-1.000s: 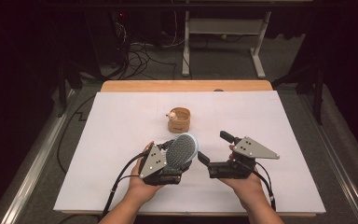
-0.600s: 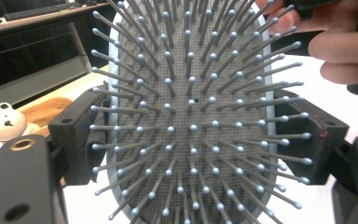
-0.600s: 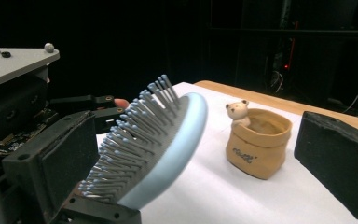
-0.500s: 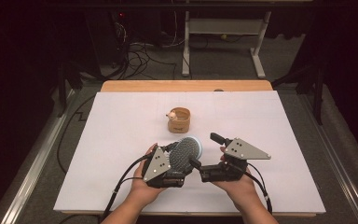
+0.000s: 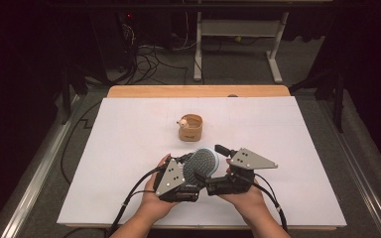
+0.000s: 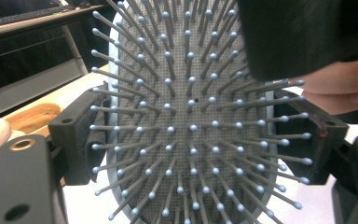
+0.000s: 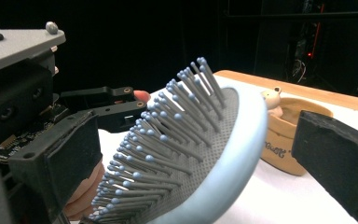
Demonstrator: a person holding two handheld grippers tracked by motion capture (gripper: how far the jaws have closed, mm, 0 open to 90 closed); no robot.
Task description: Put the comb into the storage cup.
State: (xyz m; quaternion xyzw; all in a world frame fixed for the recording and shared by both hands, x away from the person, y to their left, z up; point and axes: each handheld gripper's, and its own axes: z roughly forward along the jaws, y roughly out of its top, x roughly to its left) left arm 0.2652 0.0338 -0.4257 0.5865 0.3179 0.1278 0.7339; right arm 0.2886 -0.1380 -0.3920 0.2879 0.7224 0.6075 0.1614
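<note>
Nearest to us, in the high view, we see the left gripper (image 5: 191,166) and the right gripper (image 5: 209,171) side by side at the near middle of the white table (image 5: 129,148), each held in one hand.

In the left gripper view, the hairbrush (image 6: 191,116) stands between the two black pads (image 6: 77,140), which sit partly open and press against the light blue rim on either side; we read this as a grip on the brush head. The bristle face is turned straight at that camera.

In the right gripper view, the right gripper's jaws stand wide. The brush head (image 7: 200,154) lies between them, with open space visible between the rim and the right-hand pad (image 7: 335,154). On the left-hand side, we cannot tell whether the pad touches the bristles.

The hairbrush (image 5: 202,162) is held above the table, between the two grippers. Its oval head runs lengthwise up and away from the left gripper, towards the far side of the table, and its bristles face up and towards the person in the high view.

The handle of the brush is hidden by the grippers, so we cannot make out how far it extends. A dark, blurred shape, with a fingertip beside it, covers the upper right corner of the left gripper view.

Farther off, near the table centre and well apart from the grippers, stands a small tan cup (image 5: 191,128) bearing a little animal figure on its rim. Its printing is too small to read.
</note>
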